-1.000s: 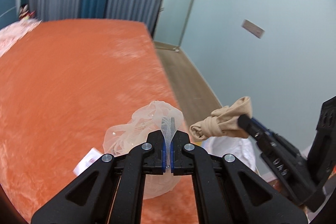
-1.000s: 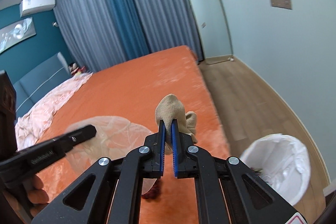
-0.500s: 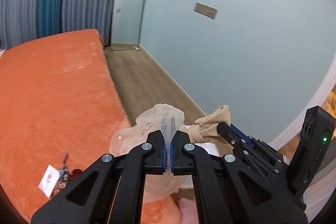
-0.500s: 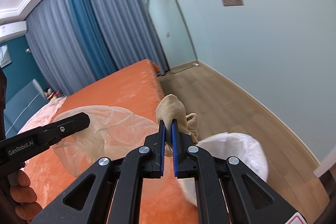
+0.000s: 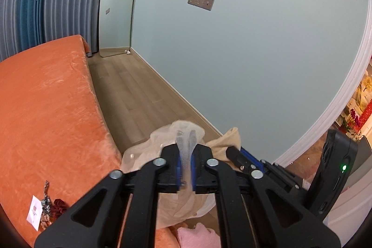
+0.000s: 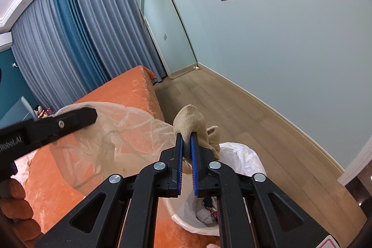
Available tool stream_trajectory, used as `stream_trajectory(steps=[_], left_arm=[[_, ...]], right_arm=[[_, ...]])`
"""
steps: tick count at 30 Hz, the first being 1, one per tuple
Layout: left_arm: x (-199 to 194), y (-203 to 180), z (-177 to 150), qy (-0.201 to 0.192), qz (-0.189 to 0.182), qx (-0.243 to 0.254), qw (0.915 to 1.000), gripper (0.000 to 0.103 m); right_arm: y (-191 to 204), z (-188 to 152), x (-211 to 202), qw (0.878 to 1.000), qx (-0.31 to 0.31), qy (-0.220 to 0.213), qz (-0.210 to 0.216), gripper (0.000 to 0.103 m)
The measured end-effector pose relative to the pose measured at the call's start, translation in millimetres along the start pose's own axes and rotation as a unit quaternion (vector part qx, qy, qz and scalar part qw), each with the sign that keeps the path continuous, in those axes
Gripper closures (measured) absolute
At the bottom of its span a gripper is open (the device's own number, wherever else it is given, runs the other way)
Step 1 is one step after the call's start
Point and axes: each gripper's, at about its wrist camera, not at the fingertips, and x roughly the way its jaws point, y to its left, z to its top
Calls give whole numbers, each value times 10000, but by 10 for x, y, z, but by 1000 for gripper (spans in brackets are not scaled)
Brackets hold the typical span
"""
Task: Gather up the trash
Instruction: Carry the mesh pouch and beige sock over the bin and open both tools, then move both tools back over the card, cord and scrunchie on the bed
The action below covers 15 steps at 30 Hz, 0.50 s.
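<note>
My left gripper (image 5: 185, 150) is shut on a sheer beige mesh net (image 5: 162, 141), which hangs past the edge of the orange bed (image 5: 41, 104). The net also shows in the right wrist view (image 6: 121, 131), beside the left gripper (image 6: 90, 114). My right gripper (image 6: 186, 138) is shut on a knotted tan stocking (image 6: 195, 122) and holds it above a white-lined trash bin (image 6: 239, 157) on the floor by the bed. The stocking (image 5: 229, 137) and right gripper (image 5: 234, 152) show at right in the left wrist view.
A white tag (image 5: 33, 215) and small dark red bits (image 5: 58, 205) lie on the bed near its front. A pink cloth (image 5: 200, 236) lies below the net. A tall mirror (image 6: 167, 29) leans on the far wall; wood floor (image 6: 244, 113) runs along it.
Both grippers have swung right, off the bed toward the floor and wall. The trash bin now sits right under the right gripper. Both grips are unchanged.
</note>
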Motion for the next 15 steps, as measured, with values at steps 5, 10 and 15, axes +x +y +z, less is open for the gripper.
stream_trajectory(steps=[5, 10, 15], left_arm=[[109, 78, 12, -18, 199, -181, 9996, 60], [83, 175, -55, -2, 367, -215, 9991, 56], [-12, 286, -140, -9, 538, -289, 9981, 55]], right_arm=[[-15, -14, 83, 9999, -91, 90, -103, 91], [-19, -31, 60, 9999, -27, 84, -59, 79], [86, -60, 34, 9999, -112, 92, 19, 73]])
